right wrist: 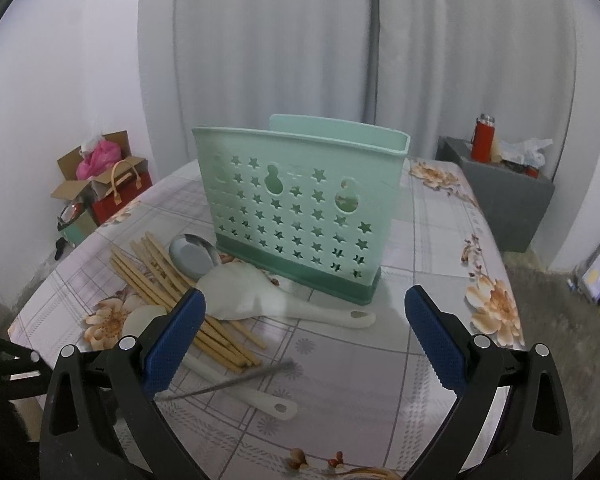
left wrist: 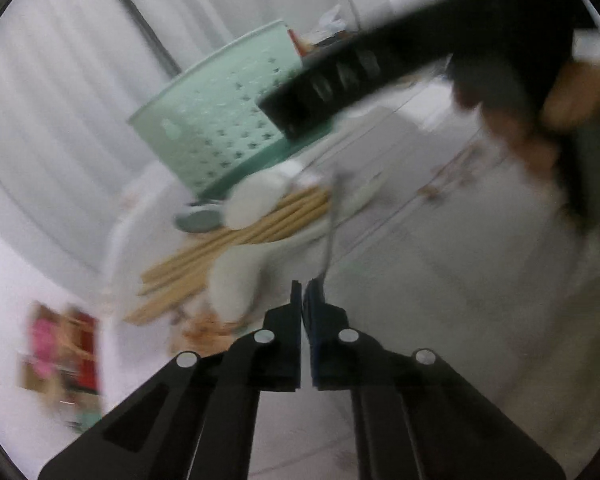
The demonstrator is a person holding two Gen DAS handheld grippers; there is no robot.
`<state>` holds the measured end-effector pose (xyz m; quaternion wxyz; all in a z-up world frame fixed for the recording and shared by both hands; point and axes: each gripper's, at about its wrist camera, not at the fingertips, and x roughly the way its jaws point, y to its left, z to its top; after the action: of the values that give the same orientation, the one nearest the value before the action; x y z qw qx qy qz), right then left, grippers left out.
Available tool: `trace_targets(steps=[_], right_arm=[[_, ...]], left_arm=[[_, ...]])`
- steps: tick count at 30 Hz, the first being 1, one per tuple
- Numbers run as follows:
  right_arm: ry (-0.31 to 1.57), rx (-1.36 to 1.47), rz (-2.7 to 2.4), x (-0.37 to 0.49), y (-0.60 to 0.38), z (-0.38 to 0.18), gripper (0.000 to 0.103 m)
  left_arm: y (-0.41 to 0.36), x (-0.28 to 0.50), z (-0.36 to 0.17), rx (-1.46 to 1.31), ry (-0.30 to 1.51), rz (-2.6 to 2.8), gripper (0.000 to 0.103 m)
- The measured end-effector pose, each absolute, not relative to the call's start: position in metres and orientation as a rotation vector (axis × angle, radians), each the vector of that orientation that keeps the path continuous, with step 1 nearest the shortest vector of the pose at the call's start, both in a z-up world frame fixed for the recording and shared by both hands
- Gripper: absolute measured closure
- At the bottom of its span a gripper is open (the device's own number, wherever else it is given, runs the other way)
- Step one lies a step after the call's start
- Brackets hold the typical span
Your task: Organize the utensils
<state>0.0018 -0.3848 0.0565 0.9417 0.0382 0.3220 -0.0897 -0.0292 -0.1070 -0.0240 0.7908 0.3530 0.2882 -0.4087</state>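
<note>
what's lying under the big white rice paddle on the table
Under the white rice paddle lie wooden chopsticks and a metal spoon's handle; what they cover is hidden.

Pale grey curtains point(right wrist: 300, 40) hang behind; cardboard boxes point(right wrist: 96, 168) sit by the white wall, a grey cabinet point(right wrist: 508, 200) on the other side.

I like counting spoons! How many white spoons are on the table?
2. One white spoon lies in front of the green holder, resting on the chopsticks. The other lies nearer the camera, past the chopstick ends. More may be hidden.
</note>
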Motion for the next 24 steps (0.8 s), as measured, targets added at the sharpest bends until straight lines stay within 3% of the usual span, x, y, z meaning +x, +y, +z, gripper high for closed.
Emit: trace_targets(steps=[9, 13, 14, 24], right_arm=[[0.668, 0.11, -0.17, 0.002, -0.389, 0.058, 0.008], [0.67, 0.114, -0.178, 0.001, -0.391, 0.057, 0.008], [0.676, 0.121, -0.176, 0.002, -0.392, 0.056, 0.008], [0.689, 0.164, -0.154, 0.001, -0.395, 0.056, 0.008]], left_arm=[[-0.069, 0.059, -0.034, 0.171, 1.009, -0.944, 0.098], [-0.047, 0.053, -0.026, -0.021, 0.981, -0.954, 0.06], [-0.04, 0.05, -0.024, -0.06, 0.977, -0.941, 0.055], [-0.018, 0.019, -0.053, -0.281, 1.15, -0.808, 0.056]])
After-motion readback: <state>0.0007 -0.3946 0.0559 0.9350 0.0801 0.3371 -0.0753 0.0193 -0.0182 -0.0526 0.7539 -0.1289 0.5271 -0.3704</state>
